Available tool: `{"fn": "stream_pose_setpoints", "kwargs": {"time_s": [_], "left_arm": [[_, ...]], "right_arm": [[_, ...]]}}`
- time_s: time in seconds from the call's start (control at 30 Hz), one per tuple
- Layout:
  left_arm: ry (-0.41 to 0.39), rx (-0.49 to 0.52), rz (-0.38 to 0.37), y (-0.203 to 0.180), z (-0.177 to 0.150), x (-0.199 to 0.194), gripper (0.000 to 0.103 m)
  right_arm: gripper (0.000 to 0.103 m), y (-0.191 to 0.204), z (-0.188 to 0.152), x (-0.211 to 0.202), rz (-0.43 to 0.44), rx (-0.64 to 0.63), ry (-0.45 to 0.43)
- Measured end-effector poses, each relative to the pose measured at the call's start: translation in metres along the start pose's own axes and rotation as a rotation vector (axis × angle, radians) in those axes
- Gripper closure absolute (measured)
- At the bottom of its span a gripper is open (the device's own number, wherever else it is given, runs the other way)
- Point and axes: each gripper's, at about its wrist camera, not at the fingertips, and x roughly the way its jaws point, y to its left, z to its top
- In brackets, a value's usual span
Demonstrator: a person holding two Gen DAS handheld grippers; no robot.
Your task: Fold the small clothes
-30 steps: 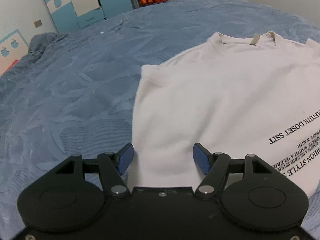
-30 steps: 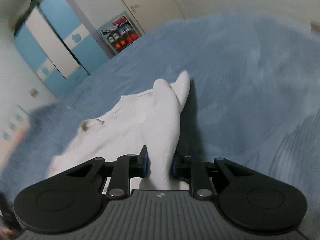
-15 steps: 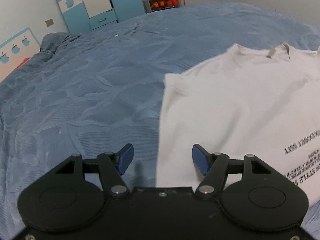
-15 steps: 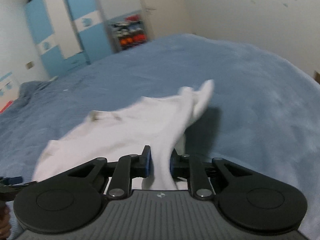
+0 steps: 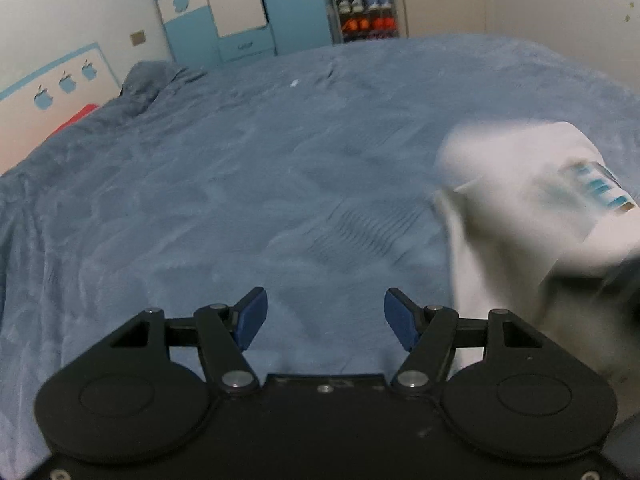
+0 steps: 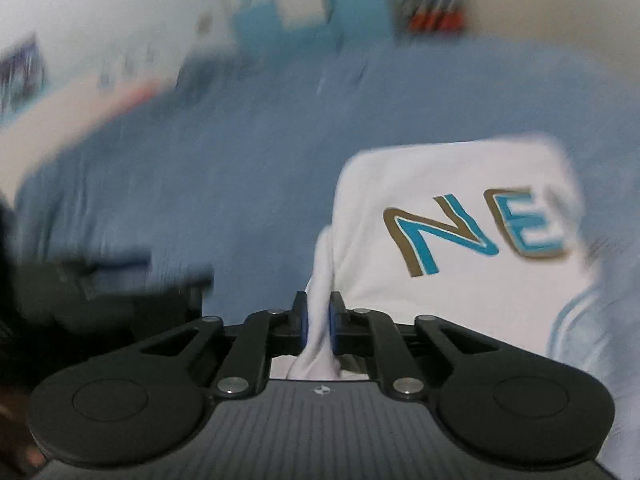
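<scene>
Two grippers over one wide bed with a textured blue plush cover (image 5: 248,184). Left gripper (image 5: 325,314): black frame, blue pads, released, jaws wide apart with only bed cover between them; it hangs above bare cover to the left of the garment. White cotton T-shirt with teal-and-gold lettering (image 6: 460,240): lies toward the right side of the bed, partly lifted, motion-blurred in the left wrist view; letters "NE" readable in the right wrist view. Right gripper (image 6: 318,320): black, clenched on a bunched fold at the T-shirt's left edge, cloth pinched between both pads. Beyond the bed's far edge: blue-and-white wardrobe (image 5: 236,4), then a shoe rack (image 5: 366,8) to its right.
</scene>
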Motion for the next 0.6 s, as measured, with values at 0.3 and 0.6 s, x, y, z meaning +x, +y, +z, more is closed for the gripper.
{"fn": "stream_pose_setpoints", "kwargs": {"time_s": [0.3,0.6], "left_arm": [[0.080,-0.020,0.014,0.008,-0.024,0.008,0.036],[-0.076,-0.083,-0.129,-0.023,0.023,-0.049,0.036]], "right_arm": [[0.067,-0.003,0.014,-0.026,0.080,-0.034,-0.048],[0.079,-0.076,0.040,-0.138,-0.037,-0.035,-0.353]]}}
